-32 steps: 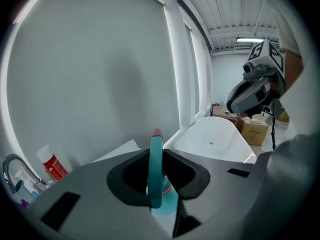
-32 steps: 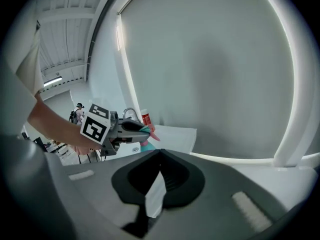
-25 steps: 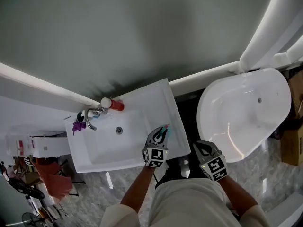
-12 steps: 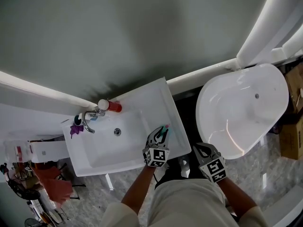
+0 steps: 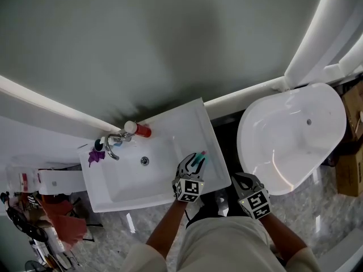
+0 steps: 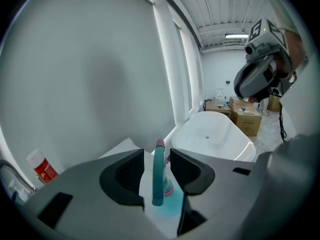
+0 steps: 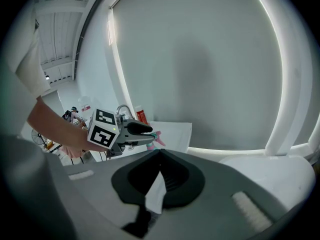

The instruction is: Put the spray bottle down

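Two claws are at work: the left claw (image 6: 157, 157) is opening, gaps showing either side of the spray bottle (image 6: 159, 186) standing on the sink's (image 5: 113, 192) right rim, so the release seems under way and next calls for backing straight off without tipping it, while the right claw (image 7: 160, 156) sits closed and empty.

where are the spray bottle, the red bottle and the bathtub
spray bottle (image 6: 158, 176), left gripper view, teal spray head
red bottle (image 5: 142, 131), head view, red body
bathtub (image 5: 283, 146), head view, bare inner floor

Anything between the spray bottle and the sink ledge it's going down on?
Nothing visible. The spray bottle appears to stand already on the bare sink rim, between the left gripper's opening jaws.
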Demonstrator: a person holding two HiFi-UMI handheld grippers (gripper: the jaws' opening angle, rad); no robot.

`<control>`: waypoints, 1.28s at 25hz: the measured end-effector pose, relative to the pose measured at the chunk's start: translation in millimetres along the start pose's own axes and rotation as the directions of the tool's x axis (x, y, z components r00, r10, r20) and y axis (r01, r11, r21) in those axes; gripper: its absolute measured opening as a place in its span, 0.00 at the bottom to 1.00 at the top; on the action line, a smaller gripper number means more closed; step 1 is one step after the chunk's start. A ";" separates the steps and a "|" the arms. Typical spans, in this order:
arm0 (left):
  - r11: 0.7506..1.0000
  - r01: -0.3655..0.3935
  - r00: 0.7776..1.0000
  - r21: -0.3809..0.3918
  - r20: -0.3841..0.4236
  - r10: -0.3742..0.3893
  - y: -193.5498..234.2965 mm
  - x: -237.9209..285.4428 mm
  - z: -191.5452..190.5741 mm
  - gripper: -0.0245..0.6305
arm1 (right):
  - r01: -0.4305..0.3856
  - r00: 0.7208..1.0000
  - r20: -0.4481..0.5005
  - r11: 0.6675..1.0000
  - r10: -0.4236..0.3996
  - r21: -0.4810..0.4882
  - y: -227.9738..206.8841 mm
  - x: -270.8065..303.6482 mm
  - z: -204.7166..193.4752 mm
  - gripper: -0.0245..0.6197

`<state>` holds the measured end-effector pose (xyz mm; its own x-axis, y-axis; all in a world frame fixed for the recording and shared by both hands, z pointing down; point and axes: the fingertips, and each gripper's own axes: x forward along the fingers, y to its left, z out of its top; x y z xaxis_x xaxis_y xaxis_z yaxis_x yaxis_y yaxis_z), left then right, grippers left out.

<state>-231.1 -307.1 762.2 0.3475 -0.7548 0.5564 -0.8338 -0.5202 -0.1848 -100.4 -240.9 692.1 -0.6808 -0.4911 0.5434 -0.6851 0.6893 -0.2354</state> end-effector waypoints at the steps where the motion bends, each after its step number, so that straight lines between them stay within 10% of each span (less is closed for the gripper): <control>1: 1.000 -0.004 1.000 0.005 0.006 0.004 0.6 -3.7 4.4 0.29 | -0.001 1.000 0.004 1.000 0.001 -0.006 0.3 -1.0 2.5 0.05; 14: 0.988 -0.153 0.983 0.035 0.111 0.148 35.7 -97.9 79.3 0.25 | 0.030 0.992 0.125 0.997 -0.022 -0.068 -16.1 -11.6 68.7 0.05; 32: 0.919 -0.309 0.910 -0.244 0.207 0.360 87.7 -240.5 138.9 0.10 | -0.009 0.962 0.269 0.984 0.057 -0.175 2.4 -44.6 167.5 0.05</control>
<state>-328.2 -226.7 499.7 0.1044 -0.9567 0.2716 -0.9786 -0.1475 -0.1436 -115.1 -306.6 532.3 -0.7633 -0.5761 0.2925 -0.6228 0.7765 -0.0958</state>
